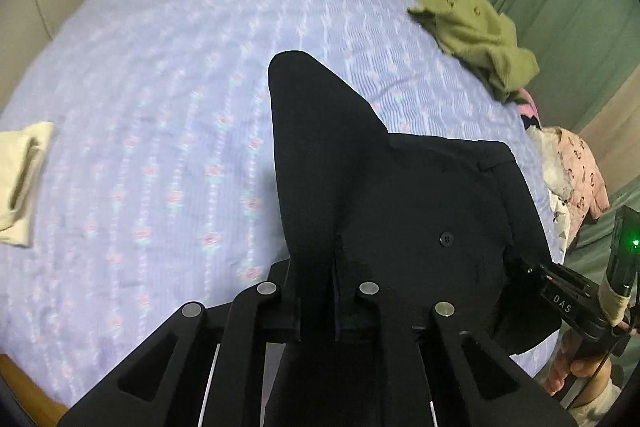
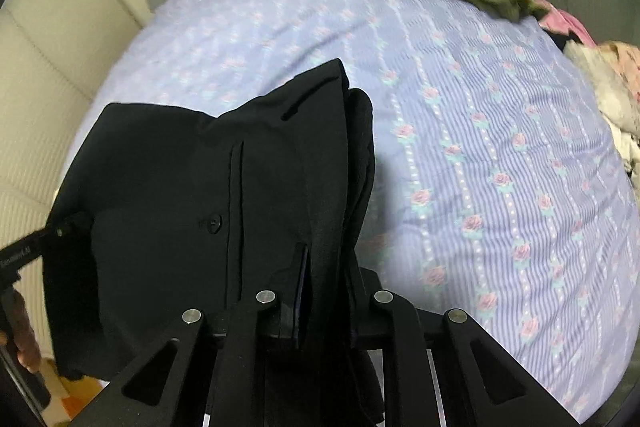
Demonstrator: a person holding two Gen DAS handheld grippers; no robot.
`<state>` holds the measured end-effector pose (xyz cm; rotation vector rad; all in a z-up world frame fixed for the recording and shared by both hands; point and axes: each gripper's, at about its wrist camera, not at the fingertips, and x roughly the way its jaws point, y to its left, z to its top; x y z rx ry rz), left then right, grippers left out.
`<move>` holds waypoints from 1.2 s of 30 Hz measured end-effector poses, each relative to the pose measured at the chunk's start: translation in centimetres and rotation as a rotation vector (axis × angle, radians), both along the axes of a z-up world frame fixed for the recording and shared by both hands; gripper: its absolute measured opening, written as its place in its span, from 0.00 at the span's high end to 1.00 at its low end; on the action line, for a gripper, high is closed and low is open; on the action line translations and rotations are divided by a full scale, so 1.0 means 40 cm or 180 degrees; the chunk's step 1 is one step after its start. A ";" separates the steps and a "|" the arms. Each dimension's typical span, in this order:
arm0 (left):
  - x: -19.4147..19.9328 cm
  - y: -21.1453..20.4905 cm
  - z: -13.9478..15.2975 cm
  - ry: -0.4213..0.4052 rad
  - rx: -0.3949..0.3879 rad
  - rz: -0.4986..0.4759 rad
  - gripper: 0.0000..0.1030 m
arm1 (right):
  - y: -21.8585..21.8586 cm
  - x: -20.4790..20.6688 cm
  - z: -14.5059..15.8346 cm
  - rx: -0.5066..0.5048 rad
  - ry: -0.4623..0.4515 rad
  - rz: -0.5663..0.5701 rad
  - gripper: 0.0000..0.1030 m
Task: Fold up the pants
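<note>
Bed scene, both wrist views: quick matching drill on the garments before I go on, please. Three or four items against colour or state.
Items:
1. black pants
2. olive green garment
3. cream cloth
4. pink printed clothes

States:
A. folded, at the bed's left edge in the left wrist view
B. crumpled, far right on the bed
C. heaped at the bed's right edge
D. clamped by left gripper and right gripper

Pairs: 1-D, 2-B, 3-A, 4-C

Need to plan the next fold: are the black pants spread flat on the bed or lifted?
Lifted: both tools pinch the pants, which hang bunched over the bed.
</note>
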<state>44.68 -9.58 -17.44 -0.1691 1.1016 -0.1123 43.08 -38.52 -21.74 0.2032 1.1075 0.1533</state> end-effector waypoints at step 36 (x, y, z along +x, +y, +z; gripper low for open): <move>-0.455 0.922 0.278 -0.0746 -0.0076 0.0644 0.90 | 0.992 -0.269 0.321 -0.0020 -0.0790 0.0920 0.84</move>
